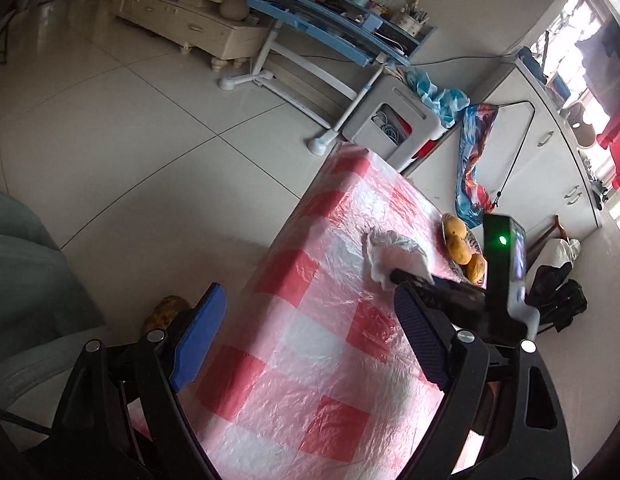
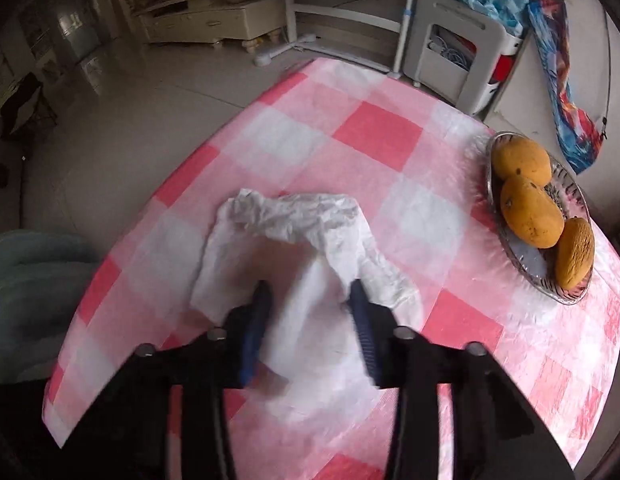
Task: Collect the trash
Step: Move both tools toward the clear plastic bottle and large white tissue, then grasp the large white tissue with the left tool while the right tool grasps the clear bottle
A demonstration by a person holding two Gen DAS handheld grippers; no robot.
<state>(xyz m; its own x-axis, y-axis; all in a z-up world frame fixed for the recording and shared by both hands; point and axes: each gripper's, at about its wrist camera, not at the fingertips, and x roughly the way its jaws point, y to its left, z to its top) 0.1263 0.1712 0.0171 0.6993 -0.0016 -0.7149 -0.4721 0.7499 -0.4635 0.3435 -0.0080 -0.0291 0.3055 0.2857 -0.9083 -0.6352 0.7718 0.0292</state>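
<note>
My right claw [image 2: 310, 296] straddles the crumpled tissue [image 2: 310, 232] without clearly pinching it; my left claw [image 1: 306, 312] gapes empty above the table [image 1: 310, 400]

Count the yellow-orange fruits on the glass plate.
3. All lie on the glass plate near the table's right edge: the far fruit, the middle fruit against it, and the near fruit at the plate's near end. More might be hidden beneath.

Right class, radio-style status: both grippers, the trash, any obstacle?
Left gripper open, empty. Right gripper jaws astride white crumpled bag, grip unclear. Fruit dish beside it, not blocking.
</note>
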